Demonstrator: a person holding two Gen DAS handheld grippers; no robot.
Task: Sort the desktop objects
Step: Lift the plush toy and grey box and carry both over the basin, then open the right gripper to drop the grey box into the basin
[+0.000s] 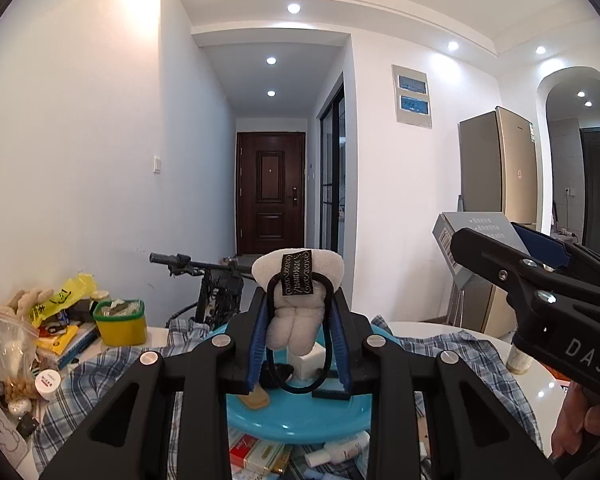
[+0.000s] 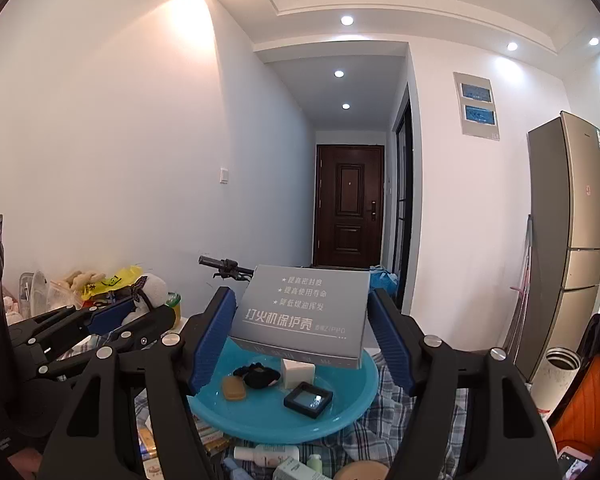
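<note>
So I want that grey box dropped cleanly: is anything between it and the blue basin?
Nothing visible: the flat grey cardboard box hangs directly over the round blue plastic basin, open air beneath.

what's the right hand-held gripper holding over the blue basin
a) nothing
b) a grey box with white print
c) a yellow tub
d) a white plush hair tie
b: in the right wrist view the right hand-held gripper has its blue pads on either side of a grey box with white print, held above the blue basin.
</note>
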